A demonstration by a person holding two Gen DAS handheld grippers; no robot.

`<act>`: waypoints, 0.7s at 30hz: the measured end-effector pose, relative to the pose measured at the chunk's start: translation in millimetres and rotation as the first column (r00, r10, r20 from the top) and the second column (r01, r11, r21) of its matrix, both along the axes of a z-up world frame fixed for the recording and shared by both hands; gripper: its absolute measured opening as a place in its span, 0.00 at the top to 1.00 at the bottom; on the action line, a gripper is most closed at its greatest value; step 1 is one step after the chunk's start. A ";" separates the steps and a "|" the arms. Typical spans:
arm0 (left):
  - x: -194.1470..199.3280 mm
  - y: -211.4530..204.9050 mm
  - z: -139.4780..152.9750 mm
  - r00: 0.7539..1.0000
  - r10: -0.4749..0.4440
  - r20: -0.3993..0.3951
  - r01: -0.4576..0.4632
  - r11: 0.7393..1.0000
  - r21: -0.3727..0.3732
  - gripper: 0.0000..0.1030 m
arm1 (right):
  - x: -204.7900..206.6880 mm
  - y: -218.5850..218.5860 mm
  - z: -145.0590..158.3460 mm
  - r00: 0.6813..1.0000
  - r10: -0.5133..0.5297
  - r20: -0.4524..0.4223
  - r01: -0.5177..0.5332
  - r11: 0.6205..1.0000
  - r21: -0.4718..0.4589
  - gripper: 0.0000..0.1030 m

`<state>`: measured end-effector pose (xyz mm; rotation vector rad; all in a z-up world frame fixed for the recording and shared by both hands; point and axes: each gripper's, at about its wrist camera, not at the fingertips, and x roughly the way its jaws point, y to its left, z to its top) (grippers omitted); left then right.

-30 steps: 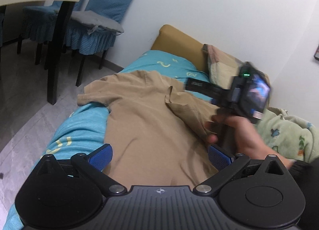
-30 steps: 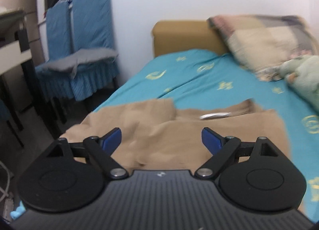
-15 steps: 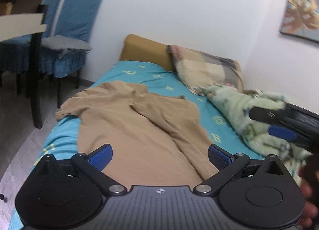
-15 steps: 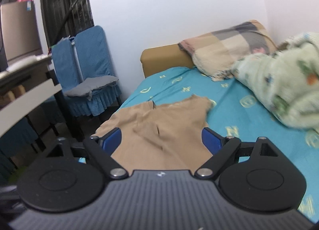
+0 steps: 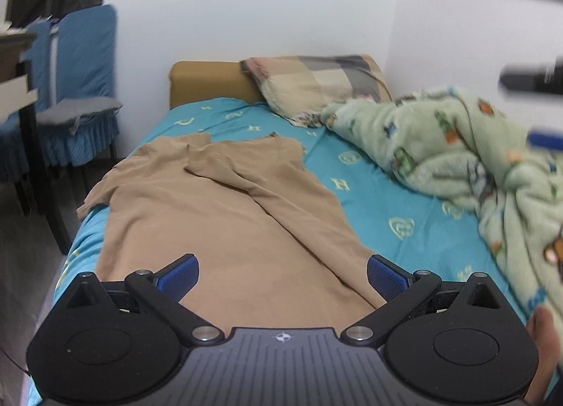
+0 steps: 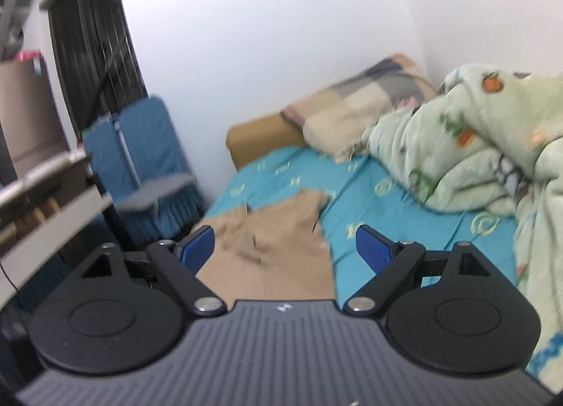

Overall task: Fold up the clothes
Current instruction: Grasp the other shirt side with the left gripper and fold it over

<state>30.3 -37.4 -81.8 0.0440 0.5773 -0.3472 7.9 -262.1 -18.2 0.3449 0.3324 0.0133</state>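
Observation:
A tan shirt (image 5: 225, 216) lies spread on the teal bed sheet (image 5: 387, 216), its right side folded over the middle. It also shows in the right wrist view (image 6: 274, 247). My left gripper (image 5: 281, 274) is open and empty, held above the shirt's near hem. My right gripper (image 6: 285, 247) is open and empty, raised above the bed. The right gripper shows blurred at the right edge of the left wrist view (image 5: 538, 110).
A pale green fleece blanket (image 5: 475, 166) is heaped on the bed's right side. A plaid pillow (image 5: 316, 86) leans on the tan headboard (image 5: 207, 84). Blue-covered chairs (image 5: 81, 89) and a dark table leg (image 5: 38, 159) stand left of the bed.
My right gripper has let go of the shirt's folded part and pulled back and up to the right. The left gripper view has swung right and backed away from the shirt.

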 end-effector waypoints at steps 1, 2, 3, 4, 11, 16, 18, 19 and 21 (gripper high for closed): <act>-2.6 -9.0 -3.3 1.000 -0.020 -0.006 0.020 1.000 0.017 0.01 | -4.8 -9.3 5.8 1.000 -0.007 0.021 0.007 1.000 0.004 0.14; -4.7 -20.0 -7.1 0.999 -0.050 -0.020 0.051 0.998 0.028 0.02 | -7.4 -20.7 3.3 0.999 -0.032 0.014 0.032 0.999 0.019 0.14; -6.7 -31.1 -11.0 0.996 -0.081 -0.035 0.082 0.996 0.039 0.03 | -9.9 -32.3 0.0 0.998 -0.060 0.005 0.060 0.998 0.036 0.14; -8.7 -42.2 -14.8 0.993 -0.111 -0.051 0.113 0.992 0.049 0.04 | -12.3 -43.9 -3.2 0.996 -0.087 -0.005 0.087 0.995 0.052 0.14; -16.0 -139.4 -47.3 0.948 -0.298 -0.115 0.312 0.939 0.144 0.13 | -17.3 -112.6 -33.9 0.977 -0.207 -0.057 0.214 0.957 0.194 0.14; -16.0 -193.2 -79.7 0.913 -0.372 -0.169 0.400 0.898 0.181 0.19 | -9.2 -127.5 -53.5 0.965 -0.237 -0.115 0.256 0.944 0.207 0.14; -11.6 -207.9 -90.8 0.904 -0.385 -0.185 0.417 0.890 0.186 0.22 | -5.9 -133.3 -61.2 0.959 -0.248 -0.138 0.273 0.939 0.211 0.14; -8.5 -215.4 -96.2 0.901 -0.390 -0.188 0.423 0.886 0.191 0.24 | -4.3 -136.2 -65.1 0.956 -0.254 -0.150 0.282 0.936 0.213 0.14; -4.2 -225.0 -104.5 0.903 -0.386 -0.186 0.420 0.884 0.205 0.31 | -1.0 -142.0 -72.9 0.949 -0.264 -0.173 0.299 0.930 0.216 0.14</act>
